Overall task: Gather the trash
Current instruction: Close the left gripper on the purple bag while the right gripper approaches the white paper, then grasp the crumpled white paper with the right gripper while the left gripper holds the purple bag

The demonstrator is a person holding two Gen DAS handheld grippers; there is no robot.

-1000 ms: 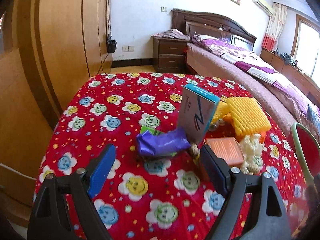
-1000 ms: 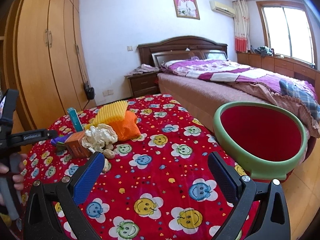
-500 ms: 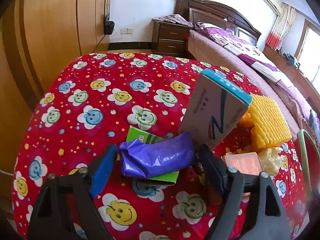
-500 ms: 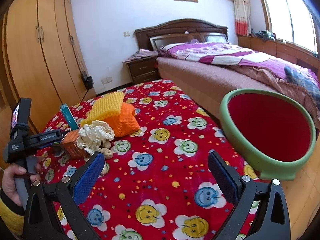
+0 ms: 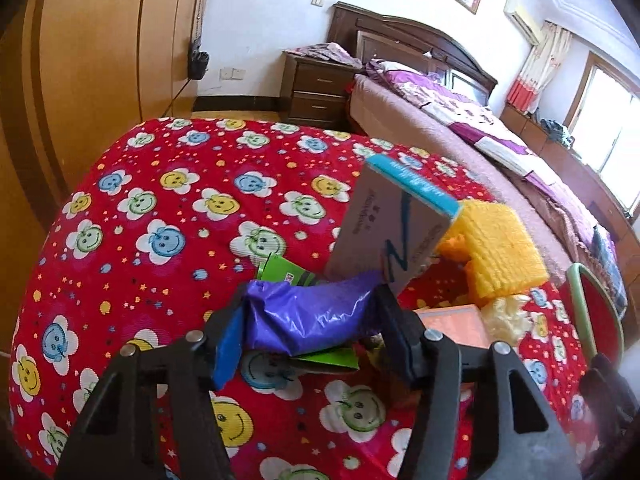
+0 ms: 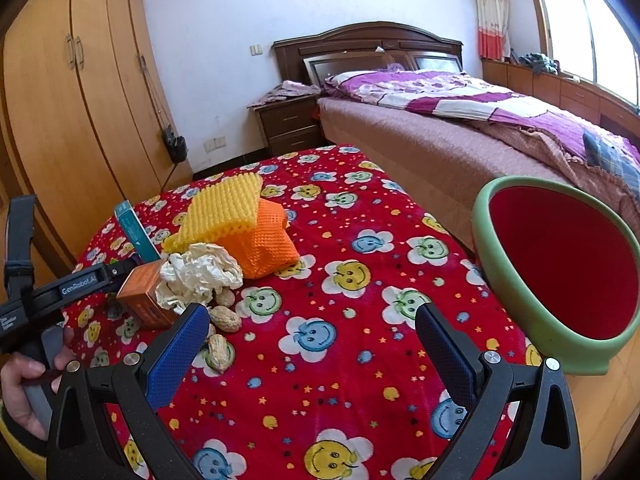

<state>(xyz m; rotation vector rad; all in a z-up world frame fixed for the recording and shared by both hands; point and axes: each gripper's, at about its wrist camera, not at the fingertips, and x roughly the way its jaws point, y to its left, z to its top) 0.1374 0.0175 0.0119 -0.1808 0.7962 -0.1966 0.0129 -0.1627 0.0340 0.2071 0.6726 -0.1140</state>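
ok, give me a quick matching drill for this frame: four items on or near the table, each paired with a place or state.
Items:
1. purple bag
2. green-rimmed bin
3. right gripper
4. yellow foam net

Places/states:
A. lying on the orange foam net
B. open, nothing between its pads
C. between the left gripper pads, which have just been closing
D. past the table's right edge in the right wrist view

Pairs: 1-C, 2-D, 3-B, 4-A

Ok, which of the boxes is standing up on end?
The grey box with the teal end, leaning upright behind the purple bag. The orange box and green box lie flat.
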